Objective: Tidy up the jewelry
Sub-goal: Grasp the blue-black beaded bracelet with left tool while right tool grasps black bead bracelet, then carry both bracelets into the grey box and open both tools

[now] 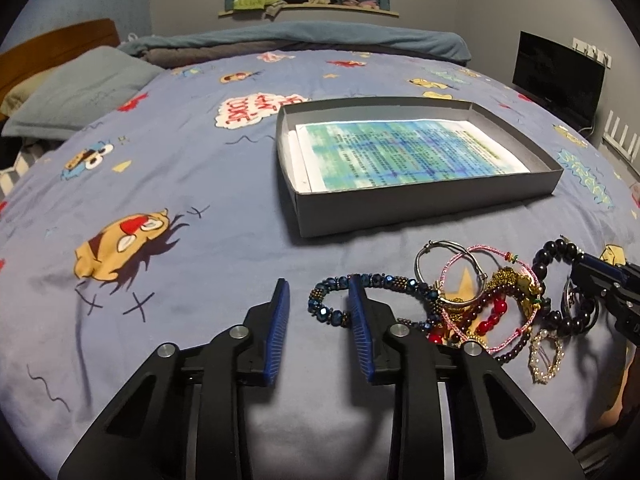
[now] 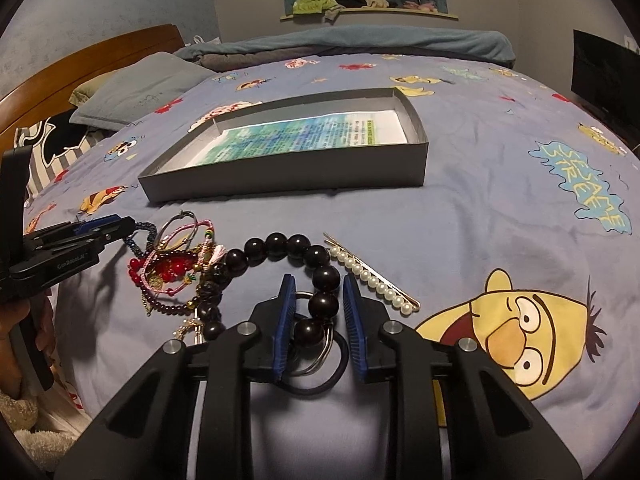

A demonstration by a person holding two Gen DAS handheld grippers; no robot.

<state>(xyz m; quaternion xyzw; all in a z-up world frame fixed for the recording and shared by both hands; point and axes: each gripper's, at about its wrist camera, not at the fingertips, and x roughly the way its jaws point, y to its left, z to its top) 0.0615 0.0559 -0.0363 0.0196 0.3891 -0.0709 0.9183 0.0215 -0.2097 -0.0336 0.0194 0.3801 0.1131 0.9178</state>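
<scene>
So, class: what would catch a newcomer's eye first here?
The tangled jewelry heap on the cartoon bedspread, near the front. Behind it sits an open grey box lined with printed paper. The right gripper straddles the black bead bracelet.

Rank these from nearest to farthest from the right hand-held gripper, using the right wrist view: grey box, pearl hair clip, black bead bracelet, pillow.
1. Black bead bracelet: between the fingers of the right hand-held gripper.
2. Pearl hair clip: just to the right of the fingers, on the bedsheet.
3. Grey box: farther up the bed, centre.
4. Pillow: far left, by the headboard.
</scene>
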